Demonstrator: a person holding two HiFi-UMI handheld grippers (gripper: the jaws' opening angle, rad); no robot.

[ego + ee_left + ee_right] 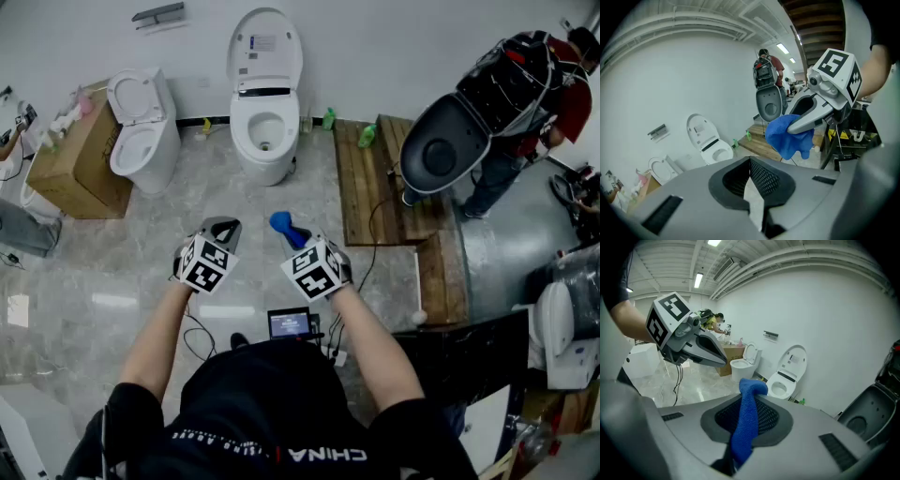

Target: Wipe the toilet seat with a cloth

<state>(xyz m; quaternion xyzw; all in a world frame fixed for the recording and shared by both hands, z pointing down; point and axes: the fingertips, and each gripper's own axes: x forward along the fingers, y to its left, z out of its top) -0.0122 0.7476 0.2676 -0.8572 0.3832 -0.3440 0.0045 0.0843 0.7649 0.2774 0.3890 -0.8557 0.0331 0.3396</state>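
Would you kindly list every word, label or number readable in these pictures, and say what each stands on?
"CHINA": white letters, upside down, on the person's black shirt.
Sticker on the centre white toilet's raised lid: too small to read.
Small device screen: blurred, unreadable.

The glossy grey marbled tile floor [112, 272] carries a white ceramic toilet with its lid raised [265, 131] at the far wall, with a smaller white toilet [142, 145] to its left and a brown cardboard box [75, 169] just beside that one. To the right stand a small green plastic bottle [329, 118] and a low platform of brown wooden planks [375, 187] — thin black cables [199, 337] trail across the nearer tiles.
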